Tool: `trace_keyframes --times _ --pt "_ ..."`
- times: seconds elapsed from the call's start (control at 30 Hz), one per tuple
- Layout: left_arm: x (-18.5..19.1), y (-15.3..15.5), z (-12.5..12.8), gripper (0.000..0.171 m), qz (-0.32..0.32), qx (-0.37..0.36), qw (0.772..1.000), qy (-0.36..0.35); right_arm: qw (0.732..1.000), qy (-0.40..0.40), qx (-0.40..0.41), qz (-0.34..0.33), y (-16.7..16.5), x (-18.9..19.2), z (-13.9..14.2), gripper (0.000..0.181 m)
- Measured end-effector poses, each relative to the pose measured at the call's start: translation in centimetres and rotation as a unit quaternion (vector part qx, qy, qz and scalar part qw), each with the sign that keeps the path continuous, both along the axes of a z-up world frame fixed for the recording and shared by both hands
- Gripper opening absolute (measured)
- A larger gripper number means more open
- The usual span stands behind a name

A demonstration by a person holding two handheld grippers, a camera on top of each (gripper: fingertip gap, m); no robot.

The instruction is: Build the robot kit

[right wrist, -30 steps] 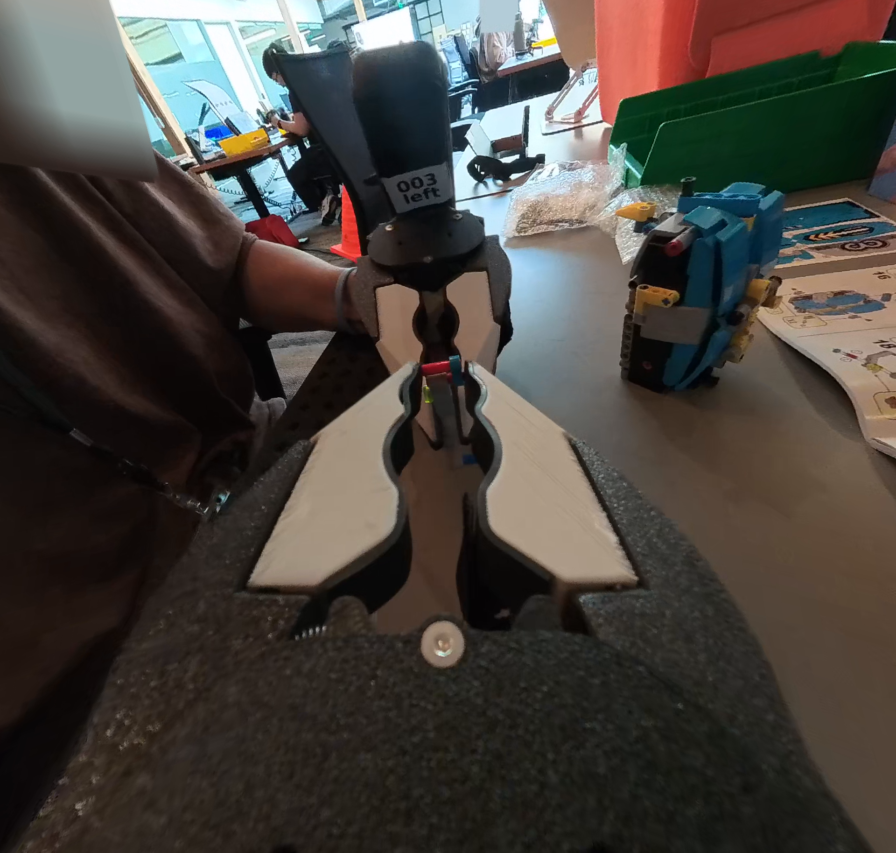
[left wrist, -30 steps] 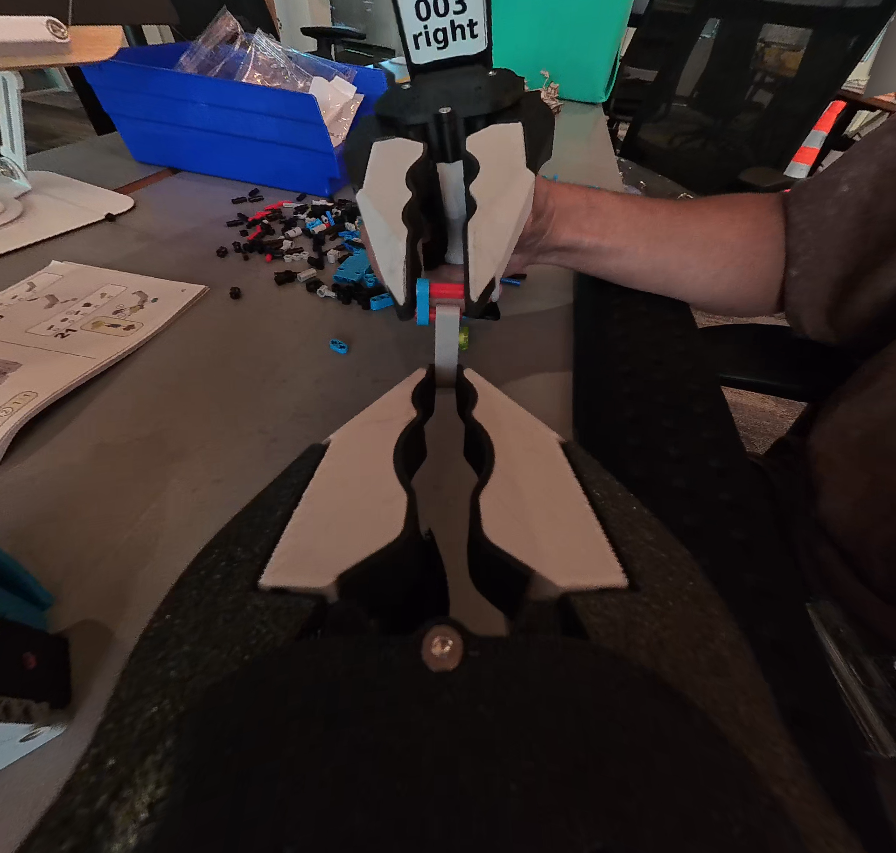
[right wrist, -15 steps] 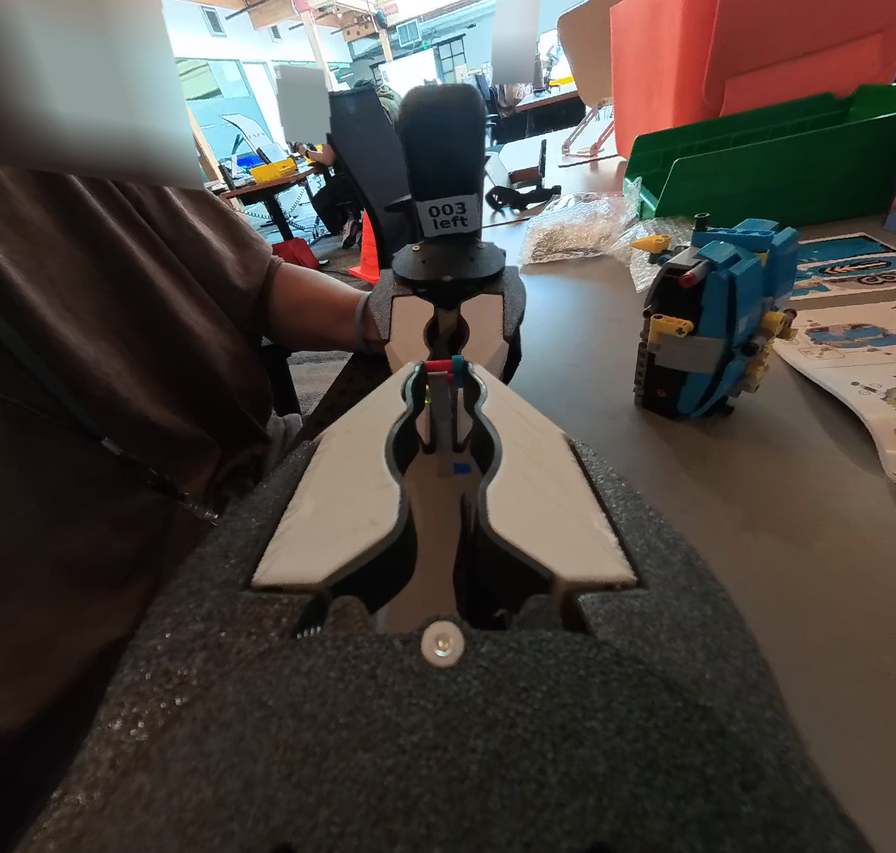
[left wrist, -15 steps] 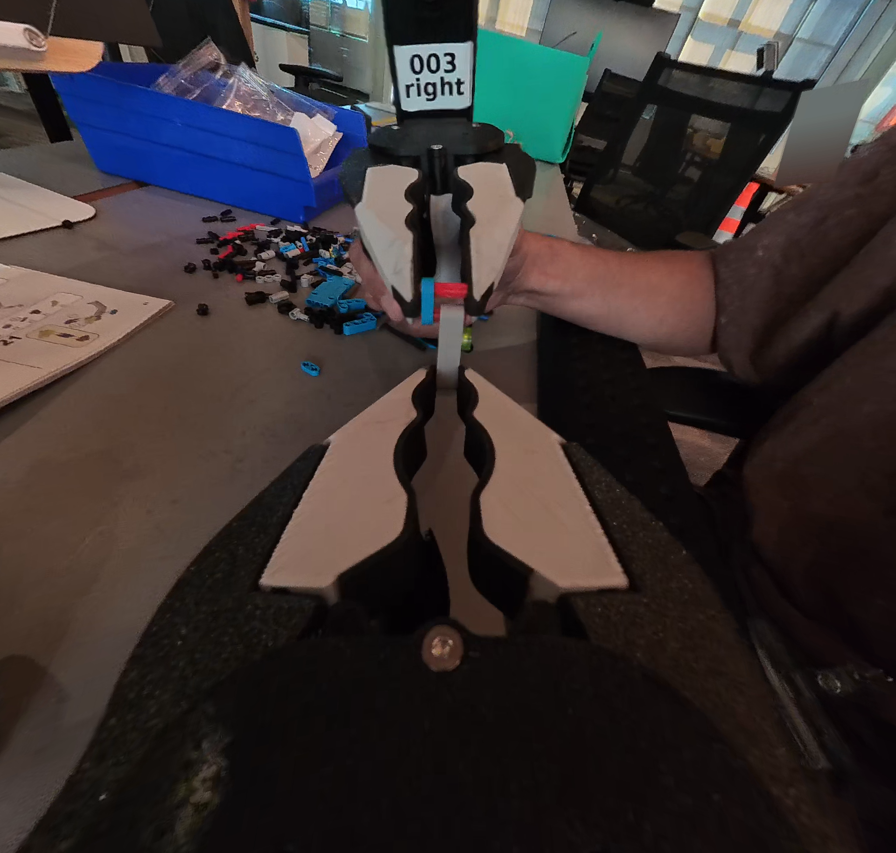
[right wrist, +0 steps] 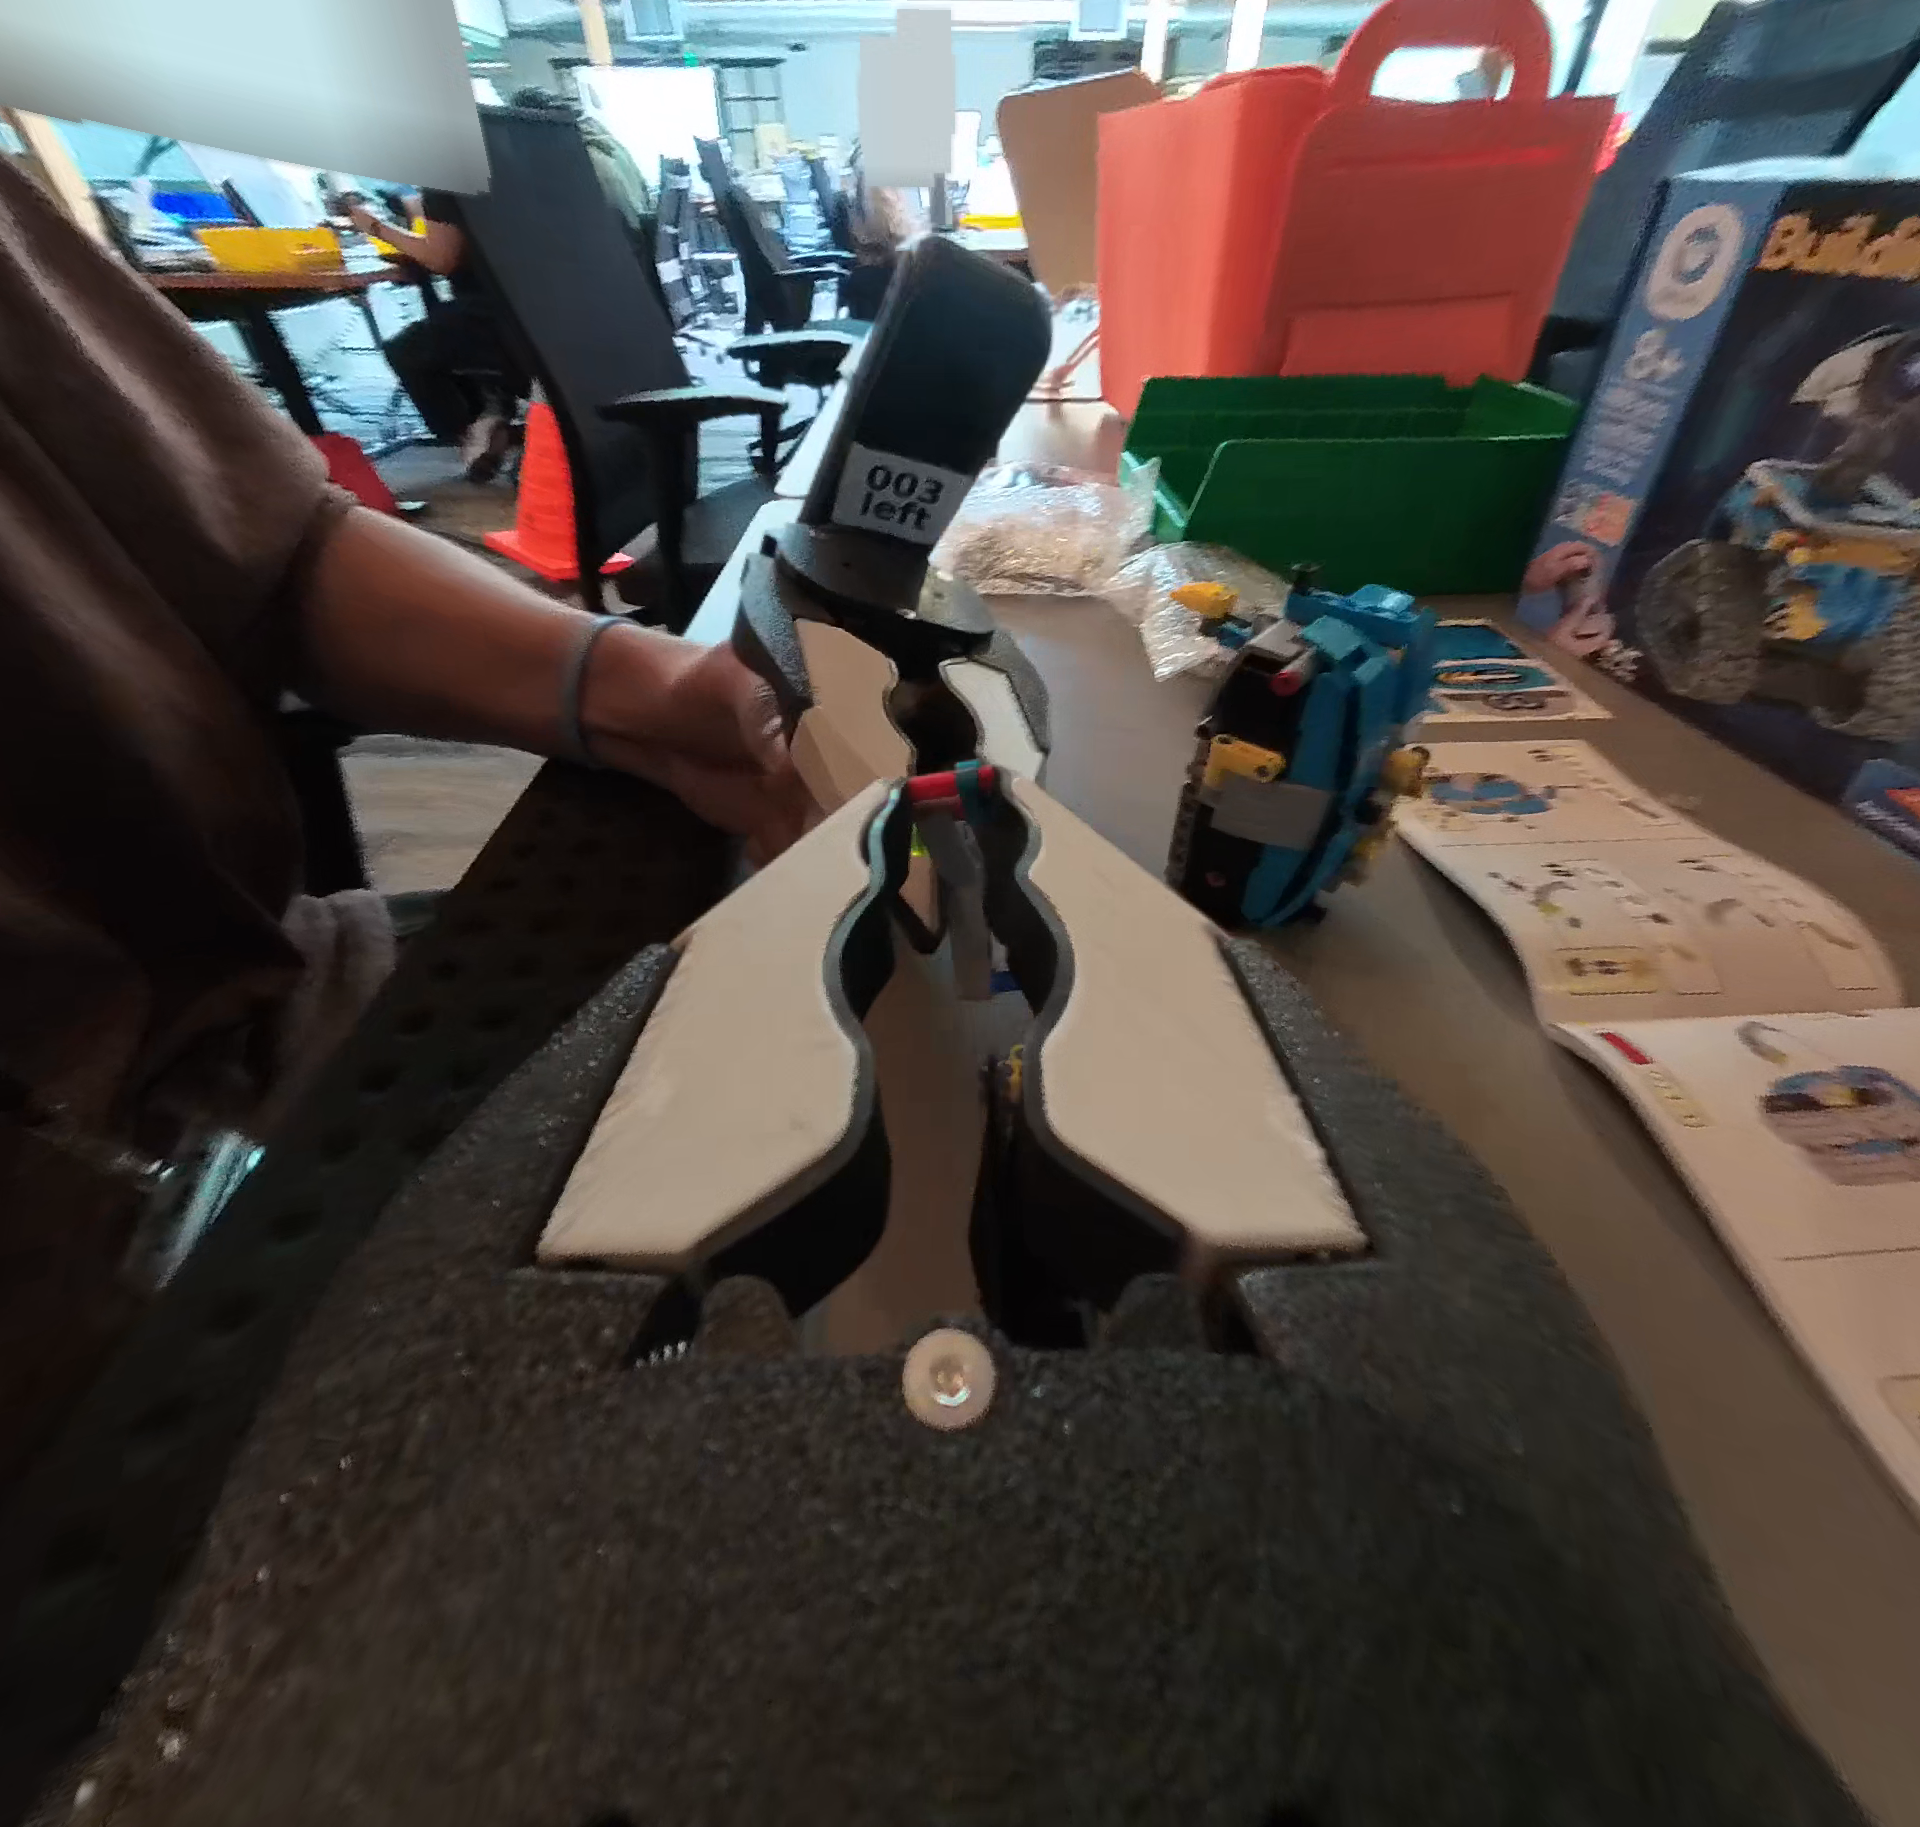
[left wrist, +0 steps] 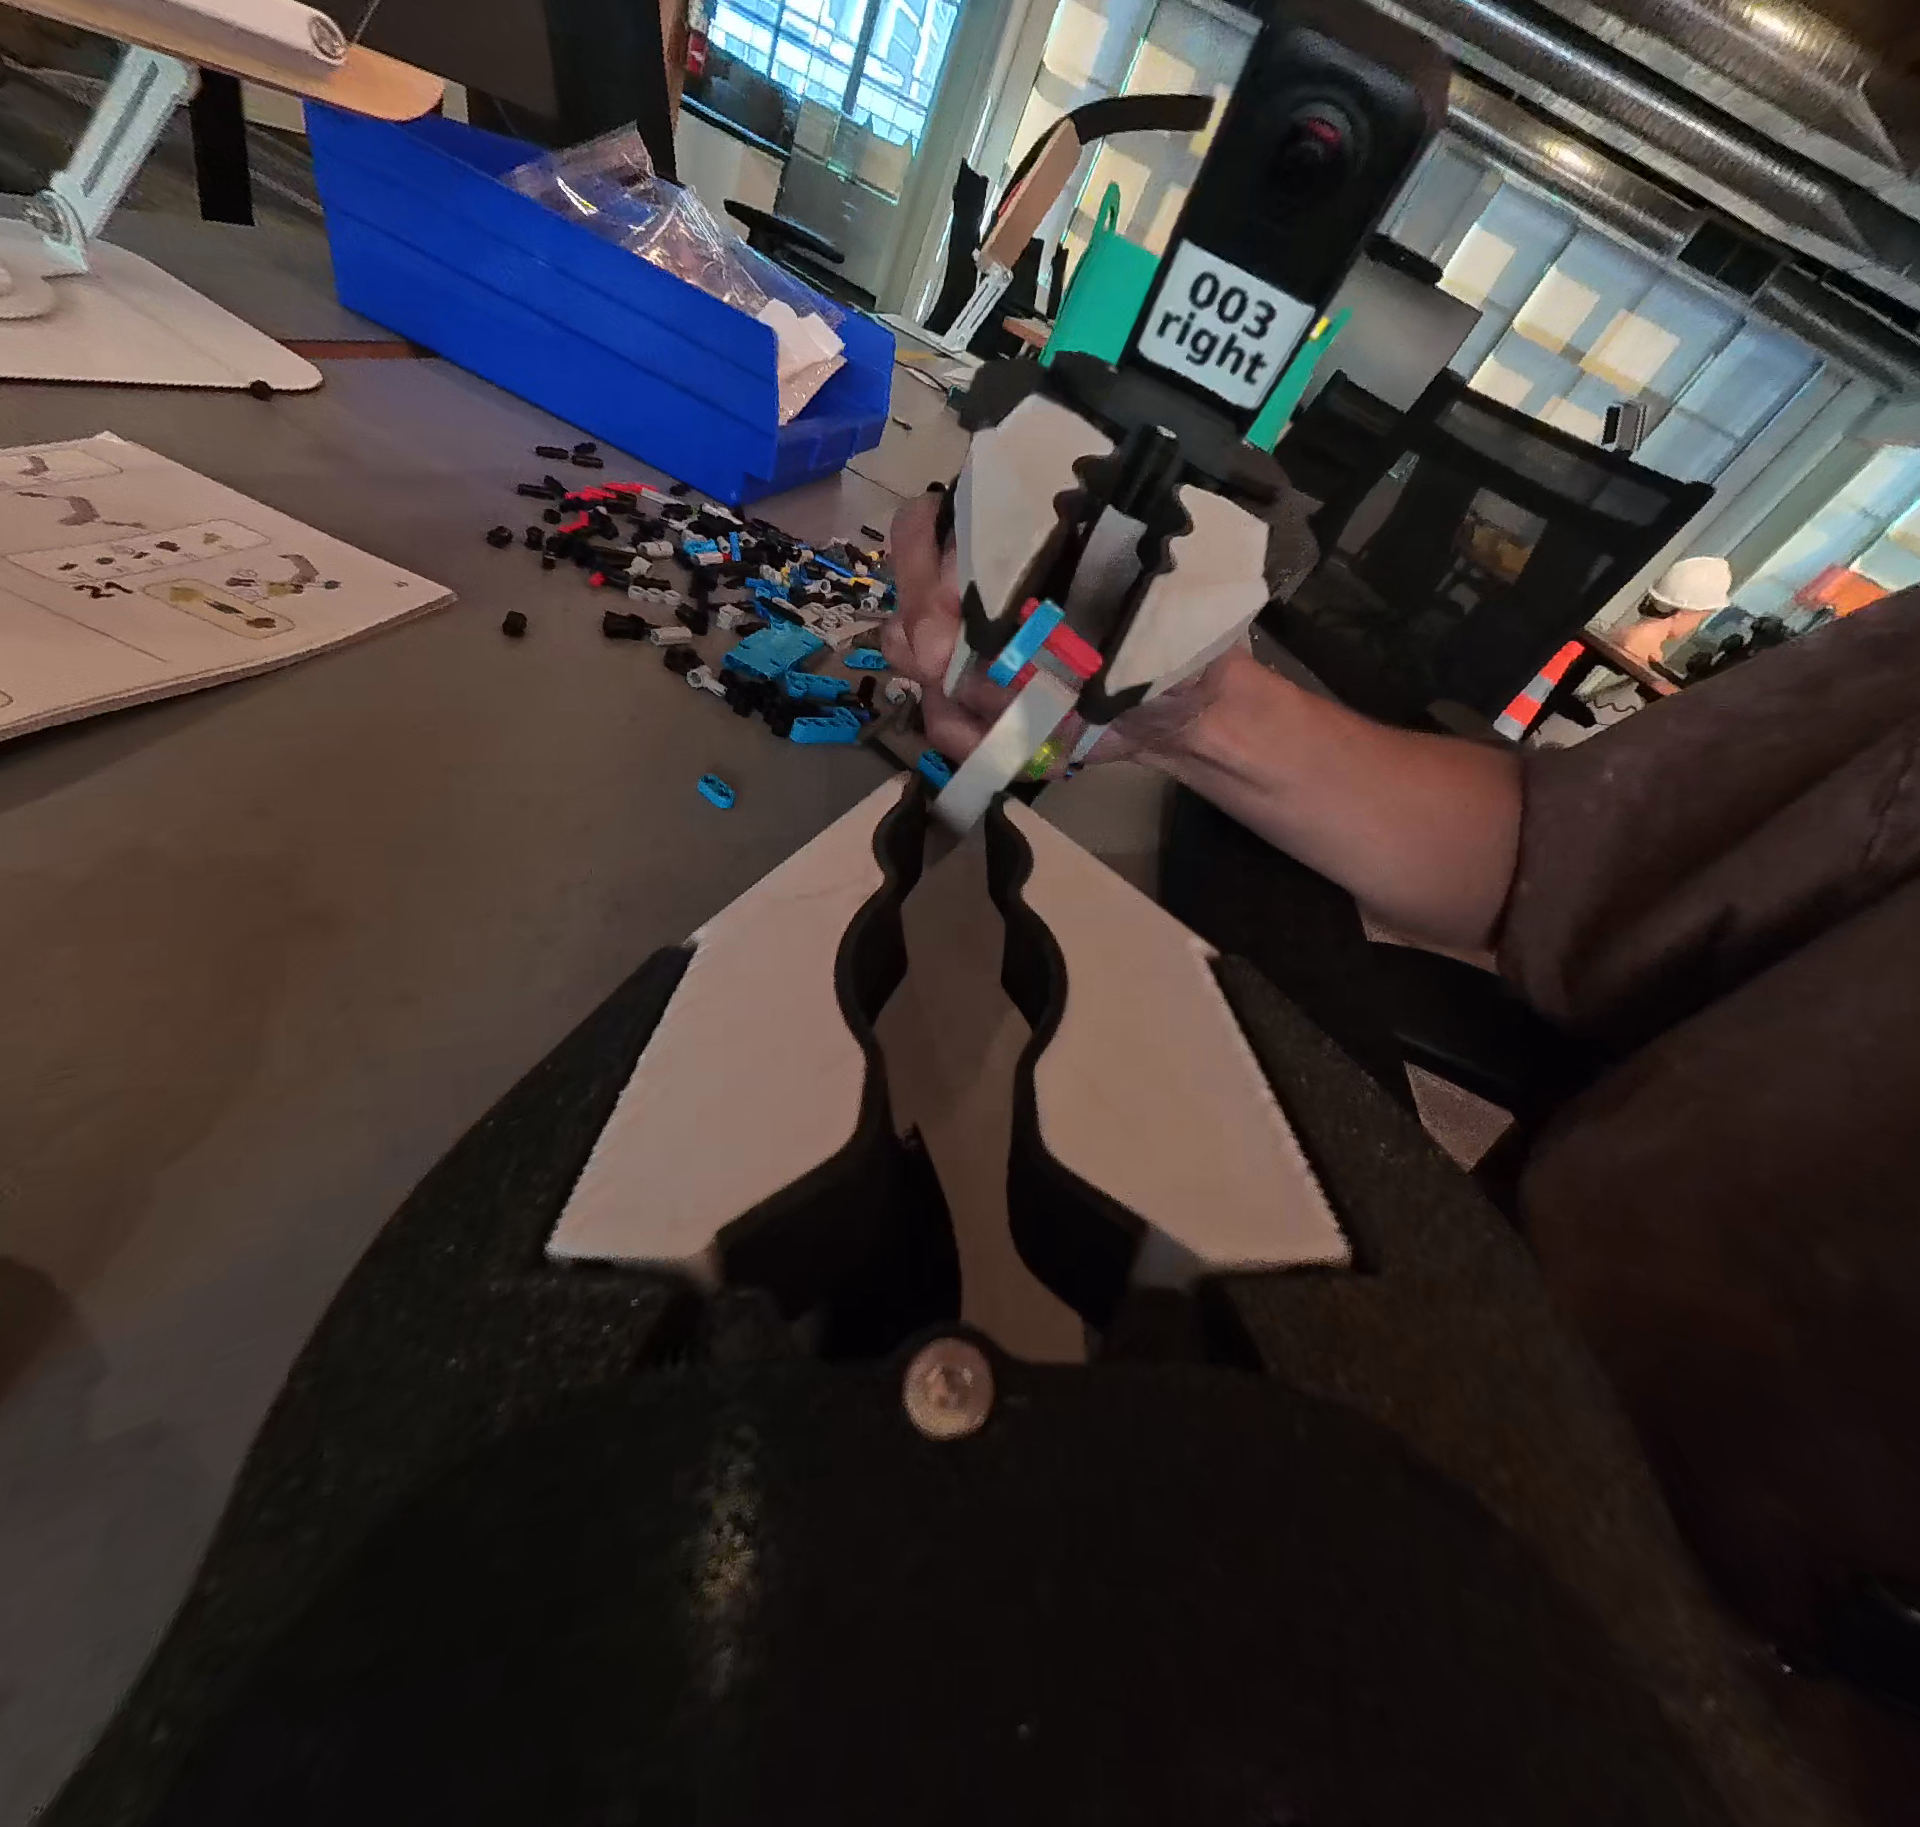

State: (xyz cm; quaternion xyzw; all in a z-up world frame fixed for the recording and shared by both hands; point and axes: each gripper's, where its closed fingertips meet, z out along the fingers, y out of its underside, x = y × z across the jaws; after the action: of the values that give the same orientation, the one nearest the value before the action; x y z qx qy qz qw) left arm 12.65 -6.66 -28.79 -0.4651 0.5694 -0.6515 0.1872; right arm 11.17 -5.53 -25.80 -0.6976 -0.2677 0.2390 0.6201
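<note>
Grey beam [left wrist: 997,738], tilted above the worktop [left wrist: 312,946], is clamped at its near end by the left tool [left wrist: 951,811], loose bricks [left wrist: 717,593] and a blue bin [left wrist: 582,323] far left. From the right view, the right tool [right wrist: 940,801] pinches the beam's red-and-blue end [right wrist: 943,786], with a blue model [right wrist: 1309,759] just right.
</note>
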Motion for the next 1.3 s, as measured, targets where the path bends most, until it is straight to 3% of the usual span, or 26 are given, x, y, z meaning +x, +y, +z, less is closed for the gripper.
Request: trace_keyframes --times 0.13,0.23,0.37,0.43,0.6,0.67,0.77,0.83,0.97,1.17,1.3 --pt "0.1 -0.2 -0.2 0.009 0.007 0.027 1.000 -0.002 1.000 0.006 -0.008 -0.001 0.1 0.2 -0.2 0.022" --pt "0.7 0.4 -1.4 0.009 0.050 0.131 0.990 -0.005 0.998 0.028 -0.047 0.021 -0.1 0.2 -1.0 0.039" --pt "1.0 1.4 -1.6 0.008 0.107 0.259 0.959 -0.035 0.999 0.002 -0.037 0.010 0.2 0.9 -1.4 0.040" --pt "1.1 2.8 -1.7 0.008 0.148 0.337 0.929 -0.047 0.999 0.001 -0.037 -0.007 0.3 1.5 -1.3 0.043" --pt "1.1 4.0 -1.4 0.008 0.209 0.527 0.818 -0.097 0.989 0.106 -0.106 -0.004 0.9 2.4 -1.5 0.043" --pt "1.0 3.1 -1.8 0.008 0.188 0.527 0.823 -0.100 0.993 0.090 -0.069 0.013 0.4 2.0 -0.7 0.043" --pt "0.9 2.1 -2.7 0.008 0.143 0.491 0.855 -0.086 0.999 -0.035 -0.013 0.005 -0.4 1.5 -1.1 0.034" --pt "0.6 1.2 -3.2 0.008 0.106 0.453 0.882 -0.079 0.996 -0.093 -0.006 0.012 -0.9 1.1 -1.8 0.034" --pt "0.4 0.6 -3.2 0.008 0.078 0.408 0.907 -0.070 0.989 -0.147 -0.012 0.018 -1.5 1.0 -2.7 0.031" --pt "0.6 1.1 -4.3 0.008 0.077 0.425 0.901 -0.046 0.974 -0.226 -0.016 -0.017 -0.9 1.3 -3.9 0.029" --pt "0.8 1.3 -4.9 0.007 0.081 0.450 0.889 -0.035 0.949 -0.310 -0.040 -0.041 -0.4 1.8 -5.7 0.034"
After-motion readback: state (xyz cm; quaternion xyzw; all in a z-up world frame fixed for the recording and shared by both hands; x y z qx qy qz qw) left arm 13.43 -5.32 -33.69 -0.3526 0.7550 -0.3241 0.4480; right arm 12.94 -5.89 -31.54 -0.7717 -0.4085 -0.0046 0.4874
